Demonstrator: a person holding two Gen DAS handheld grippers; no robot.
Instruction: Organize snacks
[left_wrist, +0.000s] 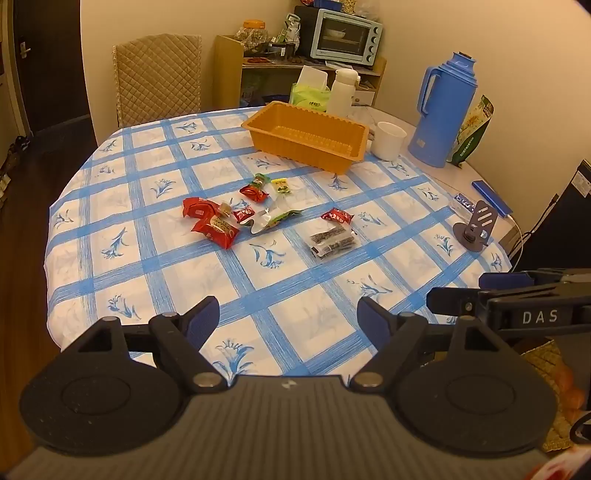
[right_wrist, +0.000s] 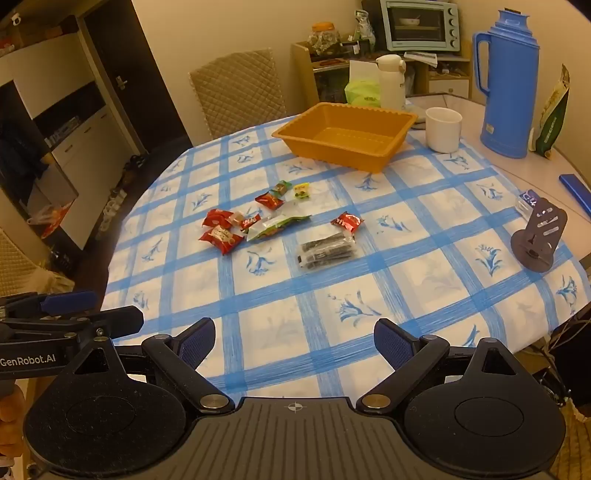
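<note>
- Left wrist view: left claw (left_wrist: 288, 317) low over the near edge of the bench (left_wrist: 258, 295), fingers wide apart, nothing between them.
- Same view: one orange tray (left_wrist: 356, 142) at the far side of the blue checked cloth, nothing visible inside.
- Snacks loose on the cloth in the middle, well apart from the tray: two big red packets (left_wrist: 210, 221) touching each other, three small red packets (one (left_wrist: 337, 216) set apart to the right), one small yellow packet (left_wrist: 280, 184), one small green packet (left_wrist: 259, 181), one long green-and-clear packet (left_wrist: 275, 220), one clear pack of dark sticks (left_wrist: 332, 242).
- Also one white cup (left_wrist: 388, 140) just beside the tray, one blue thermos (left_wrist: 445, 110), one grey stand (left_wrist: 476, 227) near the right edge.
- At the right edge of this view: right claw (left_wrist: 458, 291) seen from the side, held level beside the left one; opening hard to judge from here.
- Right wrist view: right claw (right_wrist: 294, 341) also low at the near bench edge, pointing to the snacks, fingers wide apart and holding nothing.
- Same tray (right_wrist: 384, 147), same snack group, same counts.
- Only in this view: left claw (right_wrist: 110, 306) from the side at the left edge, and shoes on the floor by the door.
- Only in the left view: a long blue bar (left_wrist: 491, 195) shown in full beyond the stand.
</note>
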